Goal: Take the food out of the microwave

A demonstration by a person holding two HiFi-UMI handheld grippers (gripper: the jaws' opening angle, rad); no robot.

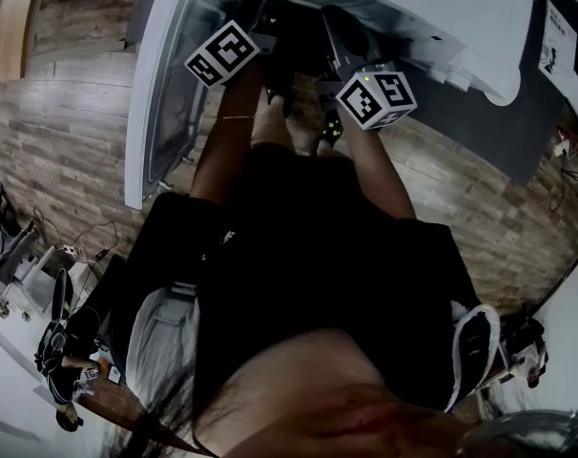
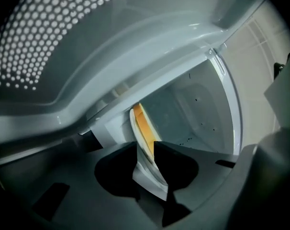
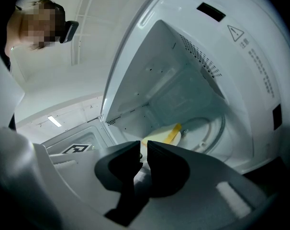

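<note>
A white microwave (image 1: pixel 442 8) stands with its door (image 1: pixel 160 84) swung open, and both grippers reach into it. Only their marker cubes show in the head view, the left one (image 1: pixel 222 53) and the right one (image 1: pixel 377 98). Inside lies a white plate (image 3: pixel 157 137) bearing a yellow piece of food (image 3: pixel 172 133). My left gripper (image 2: pixel 146 162) is shut on the plate's rim (image 2: pixel 147 174), and the plate looks steeply tilted in that view, with the yellow food (image 2: pixel 144 126) beyond the jaws. My right gripper (image 3: pixel 143 152) is shut on the plate's near rim.
The door's dotted window (image 2: pixel 63 32) fills the upper left gripper view. A turntable ring (image 3: pixel 217 128) lies on the cavity floor to the right of the plate. The person's dark clothing and a shoe (image 1: pixel 475 346) fill the lower head view over a wood floor (image 1: pixel 70 132).
</note>
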